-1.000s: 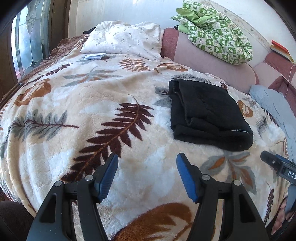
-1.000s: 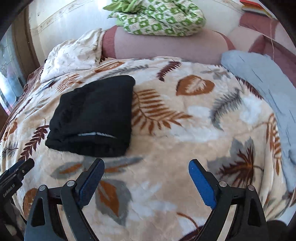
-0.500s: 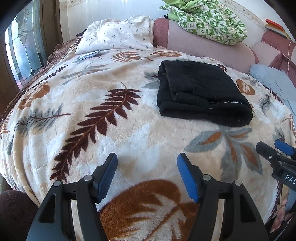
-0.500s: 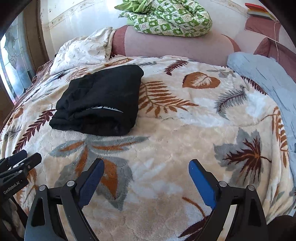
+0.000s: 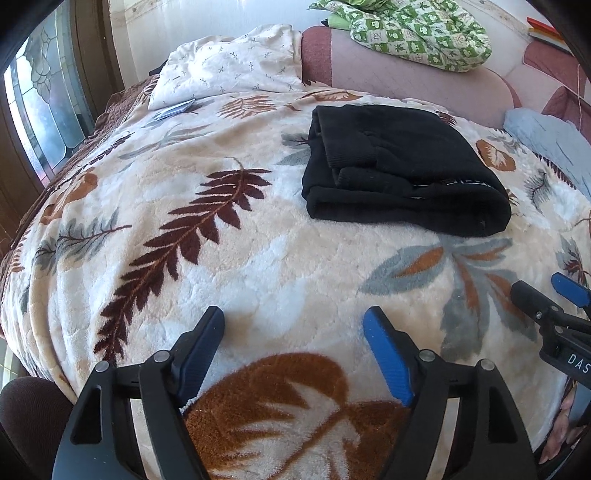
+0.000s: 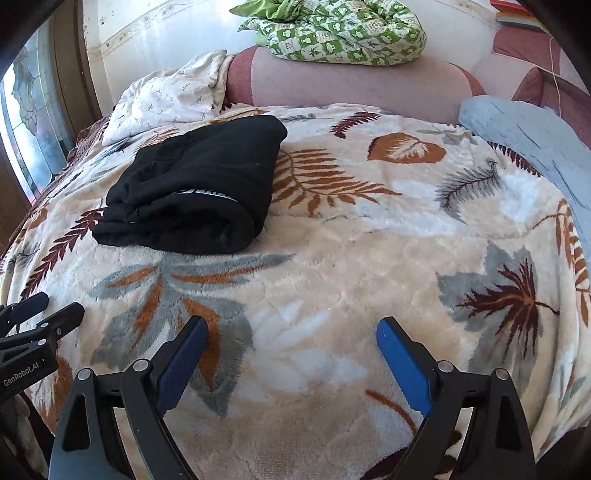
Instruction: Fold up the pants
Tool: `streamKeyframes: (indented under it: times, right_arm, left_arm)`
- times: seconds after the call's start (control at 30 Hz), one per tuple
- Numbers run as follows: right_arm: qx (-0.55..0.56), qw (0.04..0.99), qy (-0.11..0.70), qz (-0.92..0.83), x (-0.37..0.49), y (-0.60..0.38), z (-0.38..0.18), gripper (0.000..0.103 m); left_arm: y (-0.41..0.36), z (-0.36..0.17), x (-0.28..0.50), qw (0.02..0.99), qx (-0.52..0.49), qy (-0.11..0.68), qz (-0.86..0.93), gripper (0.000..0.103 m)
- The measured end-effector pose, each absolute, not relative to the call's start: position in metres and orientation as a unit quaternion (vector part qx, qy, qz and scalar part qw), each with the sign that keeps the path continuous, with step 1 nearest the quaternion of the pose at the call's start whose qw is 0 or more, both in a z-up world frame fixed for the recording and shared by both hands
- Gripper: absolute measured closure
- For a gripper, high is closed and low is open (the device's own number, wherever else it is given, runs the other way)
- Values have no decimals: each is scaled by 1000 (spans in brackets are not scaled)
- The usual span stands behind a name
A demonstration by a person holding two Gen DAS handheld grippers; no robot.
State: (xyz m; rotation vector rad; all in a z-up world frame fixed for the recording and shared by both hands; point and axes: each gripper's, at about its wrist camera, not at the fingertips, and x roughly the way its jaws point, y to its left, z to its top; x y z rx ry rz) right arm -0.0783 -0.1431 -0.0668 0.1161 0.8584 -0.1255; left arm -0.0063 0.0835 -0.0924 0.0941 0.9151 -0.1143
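The black pants (image 5: pixel 399 166) lie folded into a thick rectangle on the leaf-patterned blanket (image 5: pixel 229 258), also in the right wrist view (image 6: pixel 199 188). My left gripper (image 5: pixel 293 325) is open and empty, near the bed's front edge, well short of the pants. My right gripper (image 6: pixel 291 332) is open and empty, also back from the pants, which lie to its upper left. Each gripper shows at the edge of the other's view: the right one (image 5: pixel 550 306), the left one (image 6: pixel 33 314).
A white patterned pillow (image 5: pixel 229 62) lies at the bed's head on the left. A green checked quilt (image 6: pixel 332 33) sits on the pink headboard (image 6: pixel 354 88). A light blue cloth (image 6: pixel 528 136) lies at the right. A window (image 5: pixel 40 99) is at the left.
Both grippers have pulled back toward the bed's front edge, away from the folded pants, which now look farther off. Both stayed open and empty. The pants have not moved.
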Motion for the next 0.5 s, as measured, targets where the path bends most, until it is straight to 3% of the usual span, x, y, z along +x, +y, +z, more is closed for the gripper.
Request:
streamKeyframes:
  times: [0.5]
  right_arm:
    - [39, 908, 413, -62, -76, -137, -73, 1]
  left_arm:
    - [82, -96, -4, 896, 50, 438, -52, 16]
